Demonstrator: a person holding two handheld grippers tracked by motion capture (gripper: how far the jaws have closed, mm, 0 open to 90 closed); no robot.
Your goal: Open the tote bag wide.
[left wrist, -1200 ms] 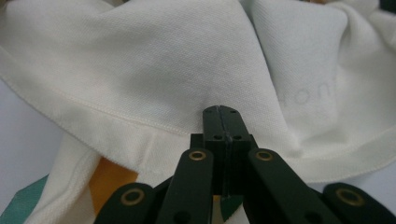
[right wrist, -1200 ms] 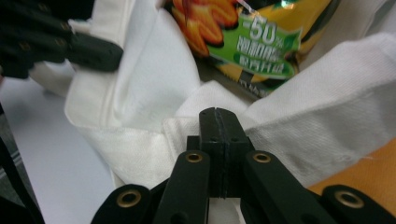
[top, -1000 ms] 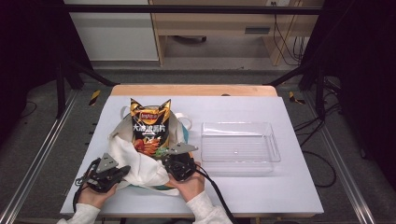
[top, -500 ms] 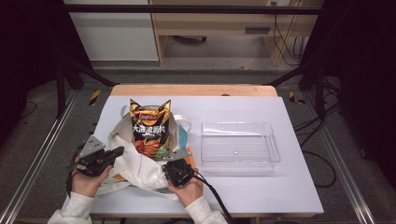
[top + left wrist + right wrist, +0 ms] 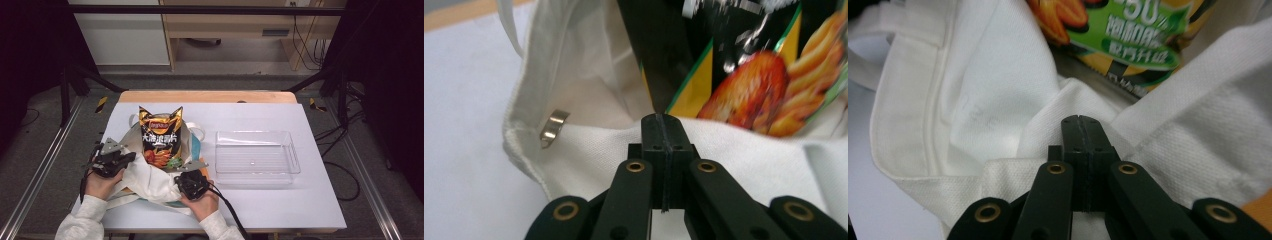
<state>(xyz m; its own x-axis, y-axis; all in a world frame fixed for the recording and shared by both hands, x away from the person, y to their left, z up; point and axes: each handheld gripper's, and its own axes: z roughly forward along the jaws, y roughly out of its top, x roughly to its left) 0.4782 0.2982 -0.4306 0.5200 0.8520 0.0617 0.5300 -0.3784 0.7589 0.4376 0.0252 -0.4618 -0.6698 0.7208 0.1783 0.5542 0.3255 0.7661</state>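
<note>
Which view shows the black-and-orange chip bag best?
The high view: the black-and-orange chip bag stands whole in the white cloth tote bag. The left gripper view catches its blurred lower part; the right gripper view a green-labelled corner.

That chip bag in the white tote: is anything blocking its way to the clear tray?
Only the tote bag itself: its cloth wraps the chip bag's lower half. The table between it and the clear tray is bare.

A white cloth tote bag [image 5: 145, 180] lies slumped open on the table, a black-orange chip packet [image 5: 161, 137] upright inside.
</note>
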